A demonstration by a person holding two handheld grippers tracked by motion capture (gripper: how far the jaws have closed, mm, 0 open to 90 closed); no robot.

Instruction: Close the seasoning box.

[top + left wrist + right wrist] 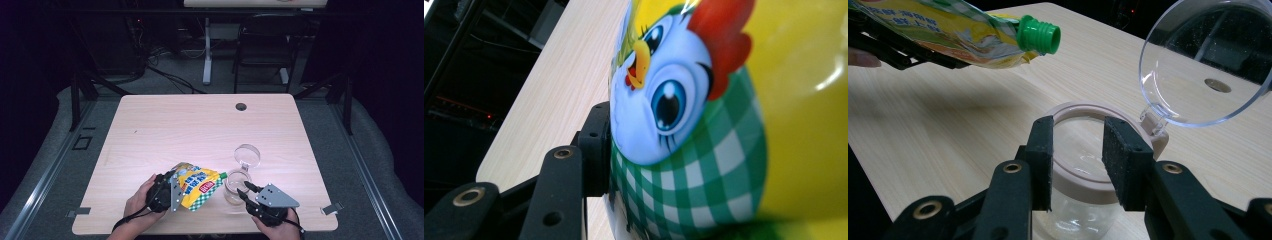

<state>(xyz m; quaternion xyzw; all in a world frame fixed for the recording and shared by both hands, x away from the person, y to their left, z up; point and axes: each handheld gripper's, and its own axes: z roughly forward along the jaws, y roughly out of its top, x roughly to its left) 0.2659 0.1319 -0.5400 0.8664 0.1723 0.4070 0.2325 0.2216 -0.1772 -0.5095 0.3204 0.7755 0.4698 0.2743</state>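
While left tool (pixel 172 192) pinches pouch (pixel 197 182), right tool (pixel 1078 160) clamps jar (pixel 1083 150) near table's (pixel 200 120) front edge.

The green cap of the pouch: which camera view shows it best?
The right gripper view: the green cap is close and sharp, tilted toward the open jar. The high view gives a tiny green spot at the pouch's tip. The left gripper view has the pouch's printed side.
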